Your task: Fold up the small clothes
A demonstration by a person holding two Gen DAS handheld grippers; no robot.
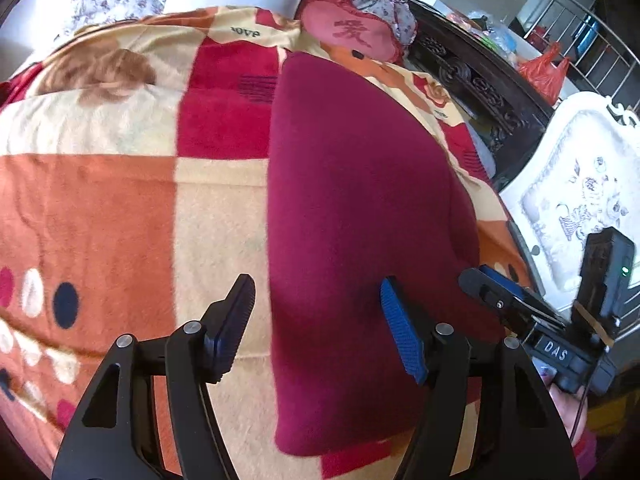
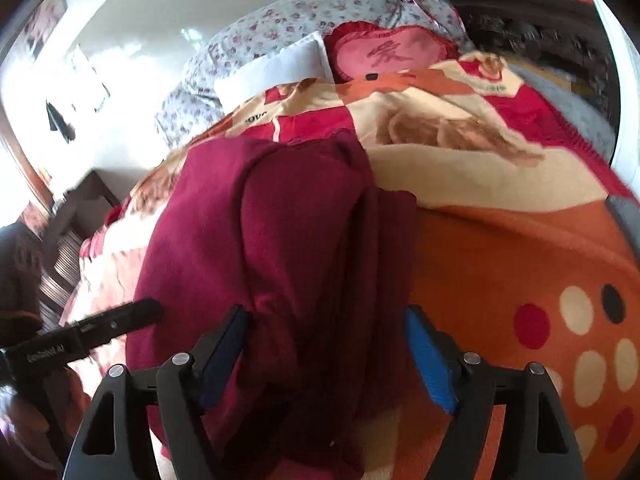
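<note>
Two claws stand over one dark red knitted garment (image 1: pixel 360 208), which lies on the bed's checked fleece blanket in orange, cream and red (image 1: pixel 120 208), on the side towards the carved dark wooden furniture. Its long axis runs from the foot edge of the bed, where both claws are, up towards the pink heart-shaped pillow (image 1: pixel 352 34) at the head.

In the left wrist view the left gripper (image 1: pixel 316 328) is released: its jaws stand apart over the garment's left long edge, one finger above the blanket and the other above the cloth, pinching nothing. The right gripper (image 2: pixel 326 356) is released too; a raised fold of the garment sits between its jaws, and the pads do not seem to press it.

Both claws are at the near short end, so I judge the next fold goes along the long axis, away towards the pillow.
</note>
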